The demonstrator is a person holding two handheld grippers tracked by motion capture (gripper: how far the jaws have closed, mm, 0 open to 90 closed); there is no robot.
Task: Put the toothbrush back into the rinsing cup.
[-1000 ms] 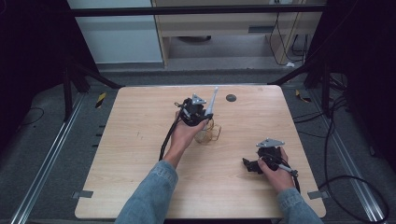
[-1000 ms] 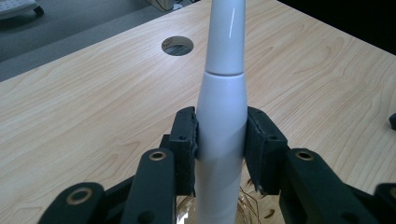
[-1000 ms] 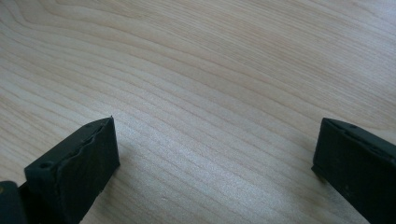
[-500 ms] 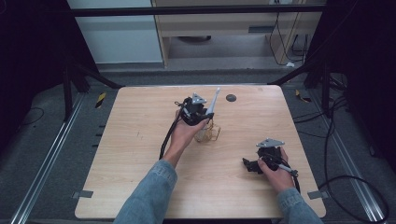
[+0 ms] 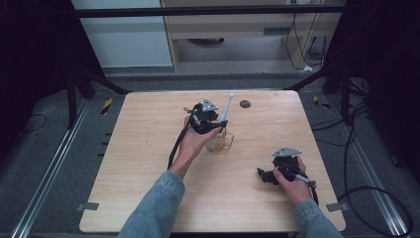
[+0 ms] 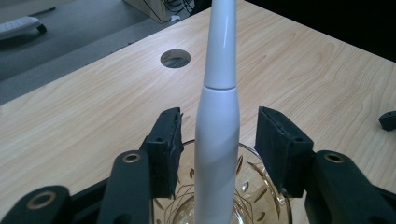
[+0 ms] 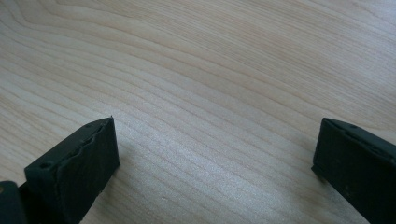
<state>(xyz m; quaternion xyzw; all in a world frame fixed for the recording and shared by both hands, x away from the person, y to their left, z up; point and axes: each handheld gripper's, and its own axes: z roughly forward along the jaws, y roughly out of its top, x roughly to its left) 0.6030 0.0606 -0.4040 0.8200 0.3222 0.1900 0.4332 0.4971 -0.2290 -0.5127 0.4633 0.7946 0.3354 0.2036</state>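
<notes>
A white, slender brush-like handle (image 6: 218, 116) stands tilted in an amber cut-glass cup (image 6: 261, 196) near the middle of the table; the handle (image 5: 226, 106) and cup (image 5: 221, 143) also show from above. My left gripper (image 6: 219, 135) (image 5: 218, 130) straddles the handle just above the cup's rim. Its jaws have just been opening and stand open, with a gap between each pad and the handle. My right gripper (image 7: 215, 149) (image 5: 265, 176) rests low over the bare wood at the front right, open with nothing between its fingers.
A round hole (image 5: 244, 104) (image 6: 175, 58) lies in the tabletop just beyond the cup. The wooden table (image 5: 148, 148) has bare boards to the left and front. Dark frame legs and cables stand on the floor around it.
In the high view little differs: the left hand stays at the cup with the handle leaning the same way, and the right hand has kept still.
</notes>
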